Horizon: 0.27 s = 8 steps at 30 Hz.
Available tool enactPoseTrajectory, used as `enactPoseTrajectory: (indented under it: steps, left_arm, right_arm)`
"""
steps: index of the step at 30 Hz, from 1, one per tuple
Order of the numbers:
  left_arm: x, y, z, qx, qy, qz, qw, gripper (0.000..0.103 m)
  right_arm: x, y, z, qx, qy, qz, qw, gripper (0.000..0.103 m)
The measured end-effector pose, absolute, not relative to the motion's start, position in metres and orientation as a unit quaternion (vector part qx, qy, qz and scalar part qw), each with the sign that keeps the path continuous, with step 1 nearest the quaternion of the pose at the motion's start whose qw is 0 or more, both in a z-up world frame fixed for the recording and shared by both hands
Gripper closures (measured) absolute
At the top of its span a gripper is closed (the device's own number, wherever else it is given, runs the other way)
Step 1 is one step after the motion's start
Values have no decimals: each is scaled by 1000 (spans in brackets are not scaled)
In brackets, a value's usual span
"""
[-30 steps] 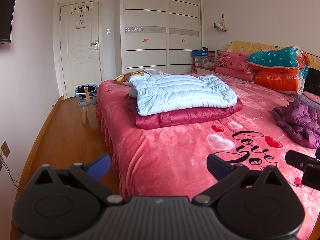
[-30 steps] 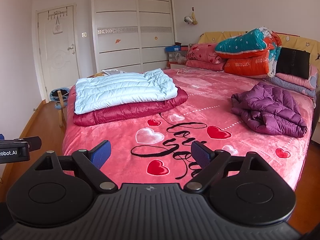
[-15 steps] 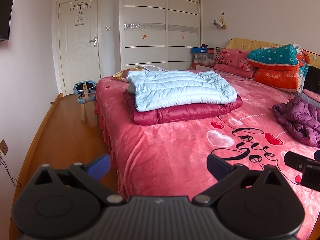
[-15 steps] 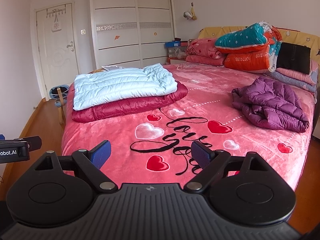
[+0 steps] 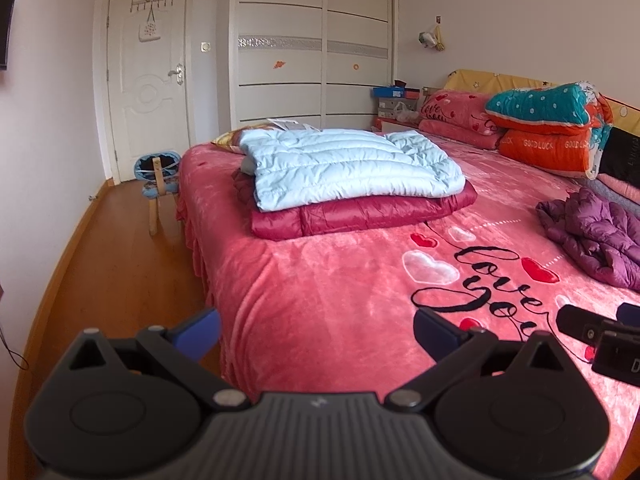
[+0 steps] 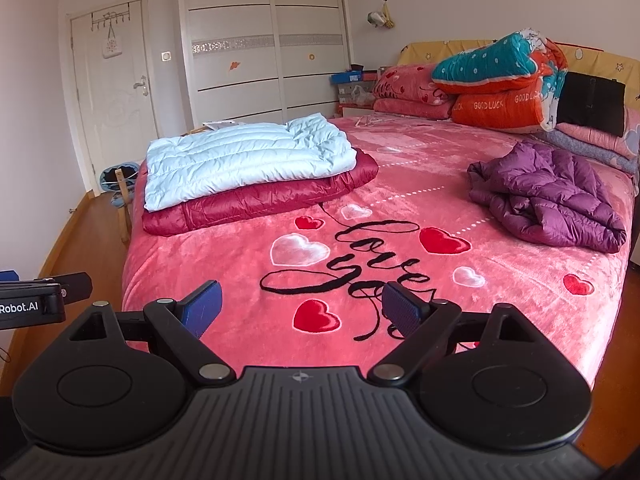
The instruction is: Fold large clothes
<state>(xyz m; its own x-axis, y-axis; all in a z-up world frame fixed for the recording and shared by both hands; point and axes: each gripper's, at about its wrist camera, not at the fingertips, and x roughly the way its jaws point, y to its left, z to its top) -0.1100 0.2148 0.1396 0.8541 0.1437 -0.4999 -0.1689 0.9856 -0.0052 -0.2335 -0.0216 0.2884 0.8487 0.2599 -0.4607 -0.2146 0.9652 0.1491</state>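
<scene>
Far left of the right wrist view we see a white door (image 6: 114, 96) w/ a small stool (image 6: 120, 184) below it, then a wardrobe (image 6: 264, 40). Our left gripper (image 5: 316, 330) sits at bottom centre of its frame, jaws apart, nothing between them, over the near edge of the pink bed (image 5: 320, 300). Centre-left, a light blue jacket (image 6: 244, 158) lies folded on top of a folded maroon jacket (image 6: 256, 200) (a neat stack). Our right gripper (image 6: 300, 304) is also spread wide and empty, bottom centre. At right a purple jacket (image 6: 548, 196) lies crumpled, unfolded, below the stacked pillows (image 6: 496, 80) at upper right.
</scene>
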Motion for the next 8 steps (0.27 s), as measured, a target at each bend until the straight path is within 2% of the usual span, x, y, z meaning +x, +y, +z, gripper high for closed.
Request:
enactPoseTrajectory:
  steps: [8]
  left_arm:
    - [-94, 200, 137, -28, 275, 57, 959, 1]
  right_arm:
    - [-219, -36, 282, 59, 249, 106, 961, 0]
